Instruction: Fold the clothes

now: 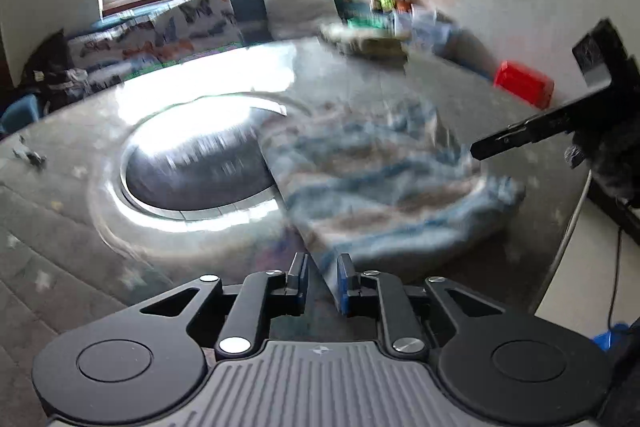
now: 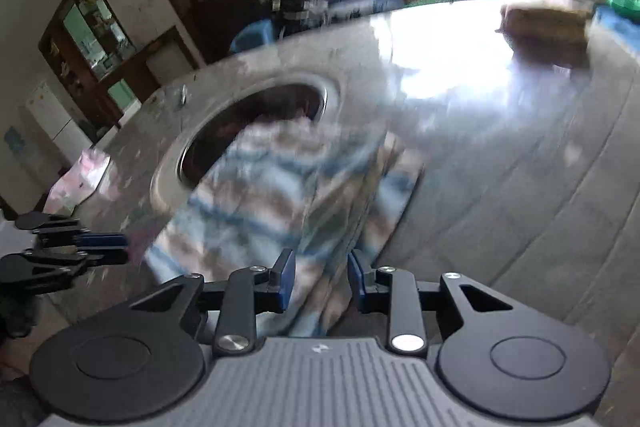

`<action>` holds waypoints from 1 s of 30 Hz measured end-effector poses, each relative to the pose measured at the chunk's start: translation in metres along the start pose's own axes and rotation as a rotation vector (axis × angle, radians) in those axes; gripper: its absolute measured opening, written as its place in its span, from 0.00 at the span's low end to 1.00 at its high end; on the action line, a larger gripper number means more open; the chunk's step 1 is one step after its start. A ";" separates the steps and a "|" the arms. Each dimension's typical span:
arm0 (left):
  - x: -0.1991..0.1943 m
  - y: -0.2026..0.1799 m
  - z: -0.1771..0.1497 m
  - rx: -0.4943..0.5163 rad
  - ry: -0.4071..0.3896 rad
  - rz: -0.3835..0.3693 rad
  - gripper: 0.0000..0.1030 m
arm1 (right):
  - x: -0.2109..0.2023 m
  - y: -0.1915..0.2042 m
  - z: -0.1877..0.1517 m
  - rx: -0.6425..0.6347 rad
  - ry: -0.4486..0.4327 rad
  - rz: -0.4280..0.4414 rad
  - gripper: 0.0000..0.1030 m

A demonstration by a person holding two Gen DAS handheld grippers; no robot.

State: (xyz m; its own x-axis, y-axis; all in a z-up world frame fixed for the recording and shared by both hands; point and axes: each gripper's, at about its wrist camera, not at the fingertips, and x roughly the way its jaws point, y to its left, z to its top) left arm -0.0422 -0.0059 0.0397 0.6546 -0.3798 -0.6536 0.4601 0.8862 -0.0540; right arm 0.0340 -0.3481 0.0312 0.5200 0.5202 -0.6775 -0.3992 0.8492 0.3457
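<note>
A blue, white and brown striped garment [image 1: 384, 183] lies on a round grey table [image 1: 60, 211], partly over the table's round centre disc [image 1: 200, 167]. Both views are motion-blurred. My left gripper [image 1: 322, 277] is at the garment's near corner, with a narrow strip of cloth between its slightly parted blue pads. My right gripper [image 2: 322, 277] has a fold of the garment [image 2: 264, 195] running between its parted blue pads. The right gripper shows at the right of the left wrist view [image 1: 520, 137]. The left gripper shows at the left of the right wrist view [image 2: 80, 247].
A red box [image 1: 524, 85] and a pile of small items [image 1: 380, 23] stand at the table's far right. A brown box [image 2: 544, 27] sits on the far side. A butterfly-print sofa [image 1: 160, 31] and a window are behind the table. A cable [image 1: 568, 227] hangs at the right edge.
</note>
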 end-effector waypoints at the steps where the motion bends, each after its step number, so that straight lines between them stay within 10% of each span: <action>1: -0.004 0.002 0.005 -0.009 -0.025 -0.001 0.17 | -0.003 0.001 0.006 -0.013 -0.024 -0.011 0.28; 16: 0.096 -0.091 0.051 0.111 0.004 -0.274 0.16 | 0.069 -0.010 0.047 -0.126 -0.018 -0.068 0.22; 30: 0.102 -0.109 0.044 0.170 -0.030 -0.300 0.17 | 0.099 0.009 0.066 -0.230 0.042 -0.018 0.12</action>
State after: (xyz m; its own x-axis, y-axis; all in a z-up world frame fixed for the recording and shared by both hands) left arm 0.0002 -0.1526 0.0122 0.4914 -0.6264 -0.6051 0.7264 0.6781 -0.1120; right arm 0.1317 -0.2832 0.0100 0.4984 0.4967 -0.7105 -0.5543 0.8128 0.1793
